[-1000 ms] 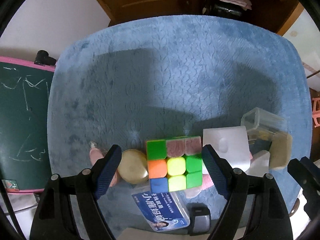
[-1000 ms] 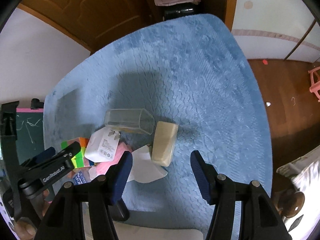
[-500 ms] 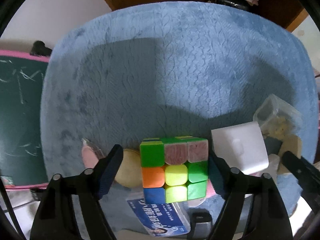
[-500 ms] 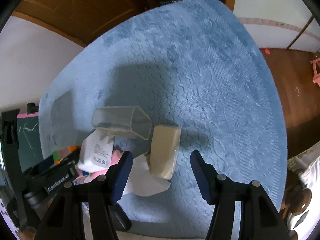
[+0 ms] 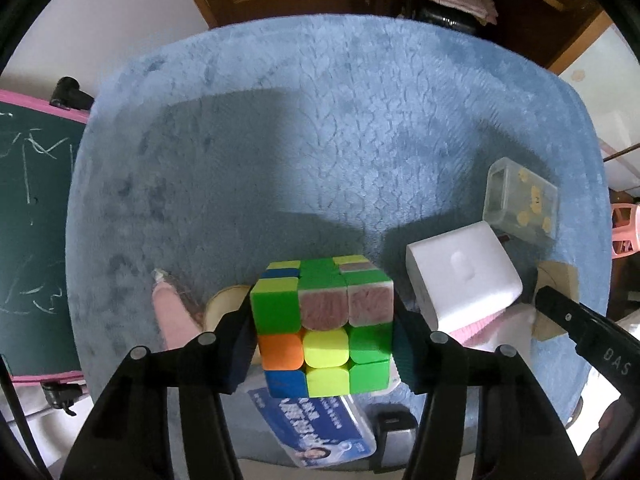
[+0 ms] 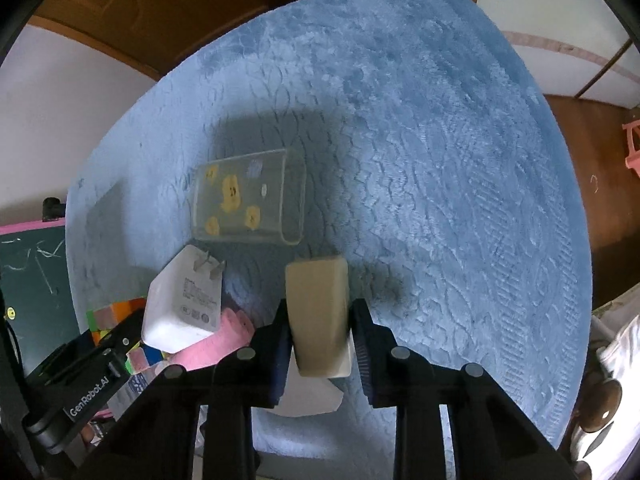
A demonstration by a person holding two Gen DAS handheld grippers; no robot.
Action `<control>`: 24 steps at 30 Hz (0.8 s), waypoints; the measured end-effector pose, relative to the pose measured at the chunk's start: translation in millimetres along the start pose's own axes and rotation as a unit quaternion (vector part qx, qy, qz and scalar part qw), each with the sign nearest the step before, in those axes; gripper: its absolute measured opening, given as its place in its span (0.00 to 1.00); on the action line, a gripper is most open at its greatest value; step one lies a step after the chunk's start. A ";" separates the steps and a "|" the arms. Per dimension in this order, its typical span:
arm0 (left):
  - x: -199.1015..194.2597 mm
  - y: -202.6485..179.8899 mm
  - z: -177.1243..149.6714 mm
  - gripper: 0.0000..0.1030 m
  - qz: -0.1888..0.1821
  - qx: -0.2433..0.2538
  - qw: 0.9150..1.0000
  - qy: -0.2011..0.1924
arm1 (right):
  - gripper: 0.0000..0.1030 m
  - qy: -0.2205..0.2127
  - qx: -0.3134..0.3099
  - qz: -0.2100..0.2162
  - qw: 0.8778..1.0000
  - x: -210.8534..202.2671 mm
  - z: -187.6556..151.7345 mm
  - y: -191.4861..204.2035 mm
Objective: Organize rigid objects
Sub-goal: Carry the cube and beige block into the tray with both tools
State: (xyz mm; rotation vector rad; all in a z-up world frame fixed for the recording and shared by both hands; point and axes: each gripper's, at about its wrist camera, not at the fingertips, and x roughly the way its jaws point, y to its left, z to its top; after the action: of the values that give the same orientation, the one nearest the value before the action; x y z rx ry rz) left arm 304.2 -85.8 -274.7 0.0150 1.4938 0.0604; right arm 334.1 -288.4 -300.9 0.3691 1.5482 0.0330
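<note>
Both grippers have just closed: the left gripper (image 5: 324, 336) now clamps the puzzle cube (image 5: 322, 328), the right gripper (image 6: 320, 344) pinches the beige block (image 6: 318, 312), seemingly ready for lifting off the blue mat (image 6: 420, 160).

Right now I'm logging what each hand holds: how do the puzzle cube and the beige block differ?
The puzzle cube is multicoloured with stickered tiles; the beige block is one plain colour. The cube is equal-sided, the block long and flat-sided. The cube sits between the left gripper fingers, the block between the right gripper fingers. Both are rigid, clamped by their sides above the blue rug.
</note>
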 end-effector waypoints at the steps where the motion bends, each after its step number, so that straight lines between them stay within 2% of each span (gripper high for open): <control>1: -5.9 1.5 -2.7 0.59 0.001 0.001 1.000 -0.007 | 0.27 0.000 0.002 0.002 1.000 -1.7 -1.5 -1.2; 8: -60.2 6.4 -24.3 0.59 -0.012 0.015 0.998 -0.060 | 0.27 -0.034 -0.012 0.017 0.999 -37.0 -18.2 0.1; 14: -121.0 8.9 -54.7 0.59 -0.029 0.042 0.991 -0.120 | 0.27 -0.067 -0.021 0.046 0.996 -82.5 -44.3 6.4; 19: -169.3 11.9 -90.7 0.59 -0.041 0.062 0.982 -0.171 | 0.27 -0.101 -0.037 0.053 0.993 -124.3 -77.6 18.0; 24: -201.1 21.4 -128.9 0.59 -0.058 0.067 0.975 -0.204 | 0.27 -0.137 -0.055 0.051 0.988 -164.9 -122.7 28.2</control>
State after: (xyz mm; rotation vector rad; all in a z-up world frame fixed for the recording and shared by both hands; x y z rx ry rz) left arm 159.8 -77.9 -83.3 0.0461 1.0831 -0.1325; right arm 214.6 -277.3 -131.7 0.3499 1.2499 0.1406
